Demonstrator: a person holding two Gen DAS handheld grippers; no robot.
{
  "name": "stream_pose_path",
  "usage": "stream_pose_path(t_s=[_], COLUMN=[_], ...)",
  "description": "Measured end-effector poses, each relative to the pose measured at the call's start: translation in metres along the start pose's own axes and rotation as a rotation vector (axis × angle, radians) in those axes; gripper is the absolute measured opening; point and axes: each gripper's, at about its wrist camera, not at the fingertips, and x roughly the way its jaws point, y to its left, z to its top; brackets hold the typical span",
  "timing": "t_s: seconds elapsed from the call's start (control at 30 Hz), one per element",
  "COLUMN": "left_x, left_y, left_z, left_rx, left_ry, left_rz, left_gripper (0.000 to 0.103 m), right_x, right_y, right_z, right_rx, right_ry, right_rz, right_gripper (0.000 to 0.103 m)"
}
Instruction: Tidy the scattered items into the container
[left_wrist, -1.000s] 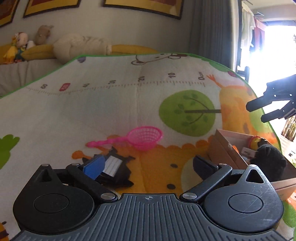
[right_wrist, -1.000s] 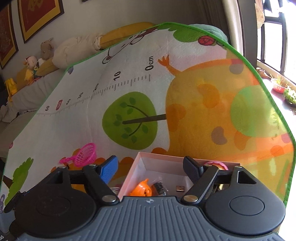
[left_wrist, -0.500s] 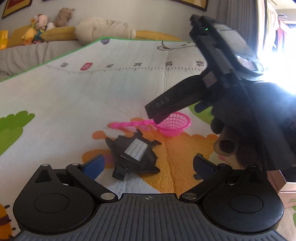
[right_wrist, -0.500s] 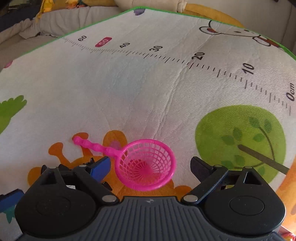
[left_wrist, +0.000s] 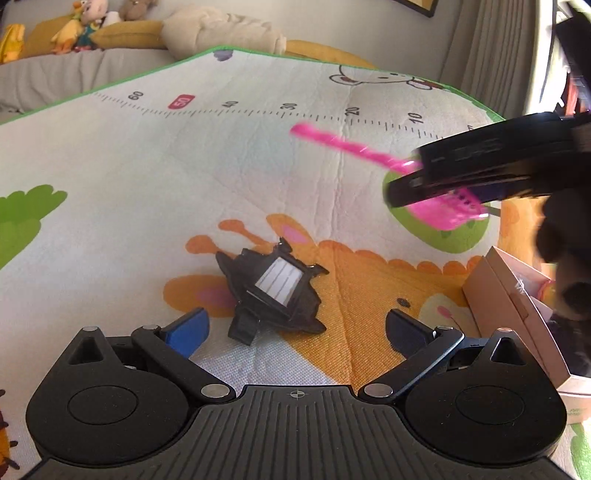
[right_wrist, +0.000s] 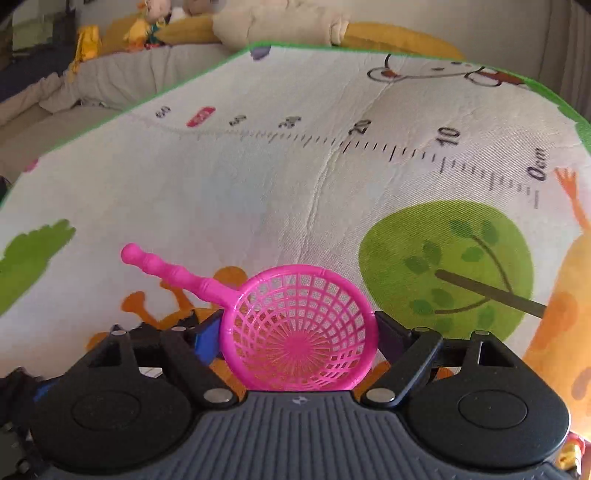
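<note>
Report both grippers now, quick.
Left gripper: open, empty, just short of the black toy.
Right gripper: closing on the pink net, which is off the mat.

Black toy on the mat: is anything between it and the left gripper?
Nothing visible. The black toy lies on bare mat ahead of the open left gripper, slightly toward its left finger.

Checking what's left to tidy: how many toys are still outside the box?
2: the pink net between the right gripper's closing fingers, and the black toy on the mat before the left gripper. Others may be hidden.
</note>
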Motion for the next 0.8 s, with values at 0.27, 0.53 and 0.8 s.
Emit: stream_pose_path(t_s=[0.27,0.53,0.8], left_x=[0.002,0.0,0.045], left_y=[-0.001,-0.014,-0.022], left_z=[0.0,0.008,0.022], left_rx=[0.008,0.194,0.304], left_ry=[0.024,-0.055,0.118], left_rz=[0.014,0.049,0.116], left_gripper=[0.103,0.103,0.103], right_x=[-0.158,-0.169,-0.168], right_y=[-0.044,-0.062,-0.042], right_z=[-0.1,-0.235,-0.28], right_rx=[0.002,0.159,0.254], right_ry=[-0.079,0.059,-0.001], right_rz=[0.054,-0.089,-0.061], right_gripper=[0.083,0.083,0.096])
